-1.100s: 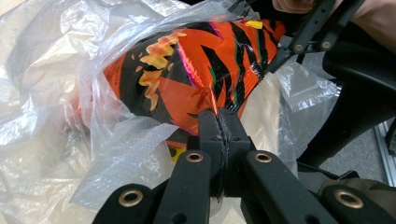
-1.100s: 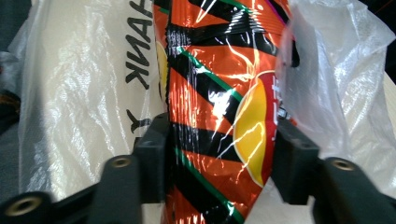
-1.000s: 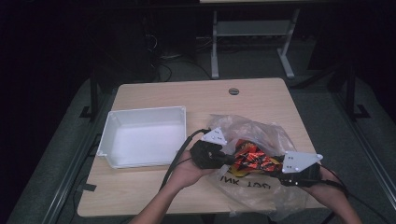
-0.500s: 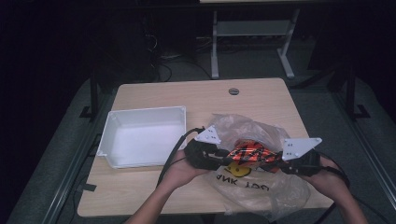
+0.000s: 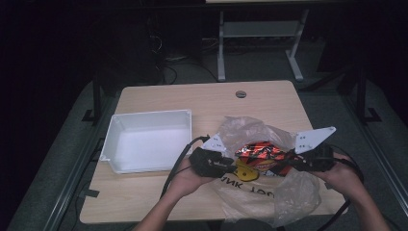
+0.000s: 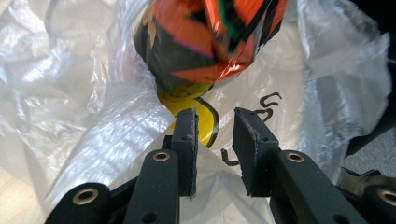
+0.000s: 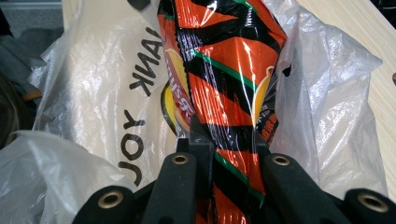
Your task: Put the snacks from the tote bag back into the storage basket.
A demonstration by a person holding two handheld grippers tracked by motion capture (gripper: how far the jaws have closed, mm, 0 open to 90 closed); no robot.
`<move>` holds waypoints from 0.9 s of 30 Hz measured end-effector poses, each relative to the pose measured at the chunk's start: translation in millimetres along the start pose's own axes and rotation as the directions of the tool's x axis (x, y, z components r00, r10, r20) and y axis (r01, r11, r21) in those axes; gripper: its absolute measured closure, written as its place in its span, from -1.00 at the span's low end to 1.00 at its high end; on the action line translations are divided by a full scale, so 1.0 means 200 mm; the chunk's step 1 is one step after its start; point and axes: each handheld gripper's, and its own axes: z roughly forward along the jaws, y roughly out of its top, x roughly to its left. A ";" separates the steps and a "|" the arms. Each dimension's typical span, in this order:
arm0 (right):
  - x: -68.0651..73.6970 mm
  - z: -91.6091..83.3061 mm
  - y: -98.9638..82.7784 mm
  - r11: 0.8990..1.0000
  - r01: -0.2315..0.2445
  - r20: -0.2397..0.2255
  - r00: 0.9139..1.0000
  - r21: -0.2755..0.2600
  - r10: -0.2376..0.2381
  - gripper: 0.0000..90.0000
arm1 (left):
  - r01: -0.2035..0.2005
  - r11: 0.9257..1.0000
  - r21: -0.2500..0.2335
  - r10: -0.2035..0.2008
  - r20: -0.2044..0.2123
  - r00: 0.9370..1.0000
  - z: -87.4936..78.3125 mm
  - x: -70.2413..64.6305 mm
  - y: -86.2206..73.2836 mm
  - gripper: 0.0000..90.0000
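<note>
Now | plastic bag (image 7: 116,93) print "ANK YO" | snack pkt (image 7: 224,70) txt unreadable

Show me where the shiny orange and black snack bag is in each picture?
High view: orange and black snack bag right of centre, between both grippers.
Left gripper view: top centre, above the jaws.
Right gripper view: centre, pinched between the jaws.
Shared landmark: clear plastic bag around it.

Standing on a grey floor (image 5: 57,163) in a dim room: a pale wooden counter (image 5: 202,103) with a round hole (image 5: 240,94) near its far edge. Showing behind it in the dark, a white metal frame (image 5: 260,33) and loose cables (image 5: 168,62).
</note>
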 end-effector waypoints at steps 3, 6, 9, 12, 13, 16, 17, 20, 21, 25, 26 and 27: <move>0.00 -0.01 0.00 1.000 0.002 -0.016 1.000 -0.010 -0.003 0.78 | 0.004 1.000 0.001 -0.004 -0.003 1.000 0.02 0.00 -0.01 0.58; 0.00 -0.01 0.00 1.000 0.012 -0.028 1.000 -0.022 -0.012 0.79 | 0.005 1.000 -0.002 -0.005 -0.005 1.000 0.03 0.00 -0.02 0.51; 0.01 -0.01 0.01 1.000 0.012 -0.041 0.999 -0.013 -0.013 0.78 | -0.003 1.000 -0.014 0.003 0.000 1.000 0.03 -0.02 -0.01 0.32; 0.02 0.00 0.02 1.000 0.017 -0.051 0.999 -0.003 -0.017 0.78 | -0.022 1.000 -0.017 0.022 -0.001 1.000 0.04 -0.03 0.00 0.11; 0.02 0.00 0.03 1.000 0.018 -0.056 0.998 -0.002 -0.018 0.78 | -0.026 1.000 -0.016 0.026 -0.007 1.000 0.04 -0.04 0.01 0.06; 0.02 -0.02 0.05 1.000 0.019 -0.067 0.998 -0.013 -0.020 0.78 | -0.039 0.999 -0.010 0.039 -0.011 0.999 0.04 -0.05 0.02 -0.07; 0.02 -0.02 0.06 0.999 0.024 -0.071 0.997 -0.023 -0.026 0.78 | -0.038 0.999 -0.013 0.038 -0.015 0.999 0.05 -0.05 0.02 -0.10; 0.02 -0.06 0.09 0.999 0.019 -0.085 0.996 -0.044 -0.023 0.78 | -0.036 0.999 -0.007 0.036 -0.017 0.999 0.05 -0.05 0.02 -0.15; 0.01 -0.07 0.10 0.999 0.010 -0.087 0.996 -0.051 -0.014 0.78 | -0.038 0.999 -0.006 0.038 -0.019 0.999 0.06 -0.05 0.02 -0.15; -0.01 -0.12 0.12 0.997 -0.004 -0.097 0.995 -0.072 -0.003 0.79 | -0.034 0.999 0.002 0.034 -0.017 0.999 0.07 -0.05 0.01 -0.06; -0.02 -0.13 0.13 0.997 -0.007 -0.098 0.995 -0.072 0.000 0.79 | -0.034 0.999 0.000 0.034 -0.020 0.999 0.07 -0.05 0.00 -0.04; -0.03 -0.13 0.13 0.998 -0.016 -0.097 0.995 -0.066 0.010 0.79 | -0.031 1.000 -0.001 0.031 -0.019 0.999 0.07 -0.05 0.00 -0.04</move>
